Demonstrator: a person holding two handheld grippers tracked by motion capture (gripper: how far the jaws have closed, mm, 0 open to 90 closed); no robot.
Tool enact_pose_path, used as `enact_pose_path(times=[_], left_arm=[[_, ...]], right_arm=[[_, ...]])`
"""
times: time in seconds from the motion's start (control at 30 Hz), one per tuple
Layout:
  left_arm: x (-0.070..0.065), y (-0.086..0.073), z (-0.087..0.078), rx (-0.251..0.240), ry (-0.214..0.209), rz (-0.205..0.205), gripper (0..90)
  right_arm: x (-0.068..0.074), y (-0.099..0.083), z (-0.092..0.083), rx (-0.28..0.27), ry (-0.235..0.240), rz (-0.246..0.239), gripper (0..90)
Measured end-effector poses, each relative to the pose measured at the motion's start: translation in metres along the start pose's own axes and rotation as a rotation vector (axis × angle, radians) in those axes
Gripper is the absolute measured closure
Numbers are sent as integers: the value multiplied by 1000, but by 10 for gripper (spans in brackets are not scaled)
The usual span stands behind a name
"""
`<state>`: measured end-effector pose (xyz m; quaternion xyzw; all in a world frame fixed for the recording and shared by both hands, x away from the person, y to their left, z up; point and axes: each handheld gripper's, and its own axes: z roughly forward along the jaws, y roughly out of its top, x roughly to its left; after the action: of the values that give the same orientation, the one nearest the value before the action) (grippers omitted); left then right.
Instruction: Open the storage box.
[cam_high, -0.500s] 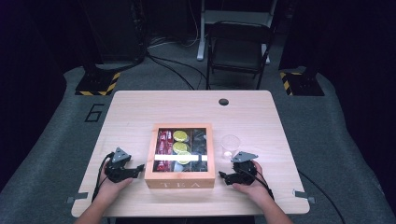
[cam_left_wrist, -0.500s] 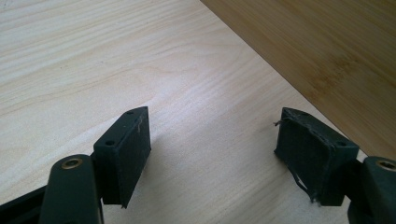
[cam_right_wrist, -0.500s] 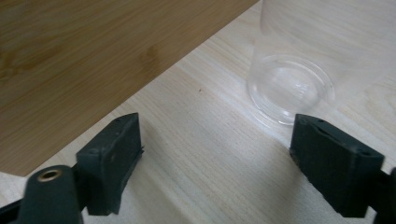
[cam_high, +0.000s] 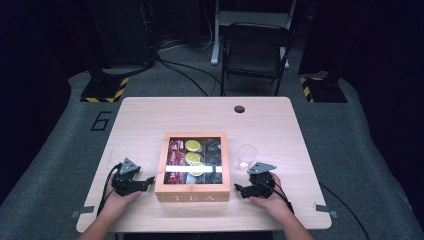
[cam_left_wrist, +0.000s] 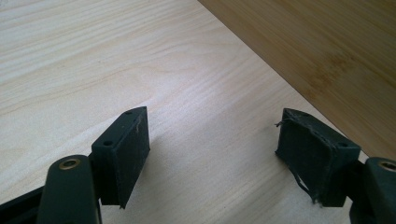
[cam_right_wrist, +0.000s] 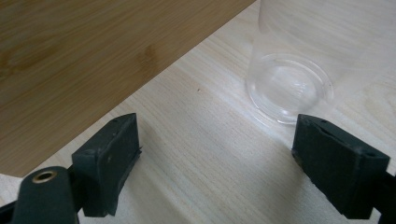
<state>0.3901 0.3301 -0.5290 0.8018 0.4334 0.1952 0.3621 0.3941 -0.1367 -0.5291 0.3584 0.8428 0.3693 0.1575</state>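
A wooden box (cam_high: 192, 192) marked TEA stands at the front middle of the table, and red and yellow tea packets show through its clear lid. Right of it stands an empty clear glass (cam_high: 246, 156). My left gripper (cam_high: 148, 181) rests on the table just left of the box, held by a hand and pointing at the box's side. Its jaws (cam_left_wrist: 210, 116) stand open over bare wood, with the box wall (cam_left_wrist: 327, 51) ahead. My right gripper (cam_high: 239, 190) lies at the box's right front corner. It is open (cam_right_wrist: 215, 121) and empty, facing the box wall (cam_right_wrist: 93, 46) and the glass (cam_right_wrist: 289, 84).
The light wooden table (cam_high: 150, 120) has a round cable hole (cam_high: 239, 109) near its far edge. A dark chair (cam_high: 255, 55) stands behind the table. Yellow-and-black striped stand bases (cam_high: 105, 90) sit on the floor at both far corners.
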Motion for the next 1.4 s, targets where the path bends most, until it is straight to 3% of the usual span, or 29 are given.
enact_pose_path(times=[0.47,0.67,0.77,1.1,1.4], left_arm=[[0,0,0,-1,-1,-2,256],[2,2,-2,7,-19,-27,288],[2,3,-4,14,-31,-36,317],[-2,8,-16,-3,-29,-61,360],[-7,12,-25,-7,-30,-57,405]], right_arm=[[-1,0,-1,-1,0,3,159],[-3,1,-5,17,-4,6,285],[-3,4,-9,48,-3,45,354],[-2,9,-20,5,-17,62,450],[-2,12,-29,-19,13,85,539]])
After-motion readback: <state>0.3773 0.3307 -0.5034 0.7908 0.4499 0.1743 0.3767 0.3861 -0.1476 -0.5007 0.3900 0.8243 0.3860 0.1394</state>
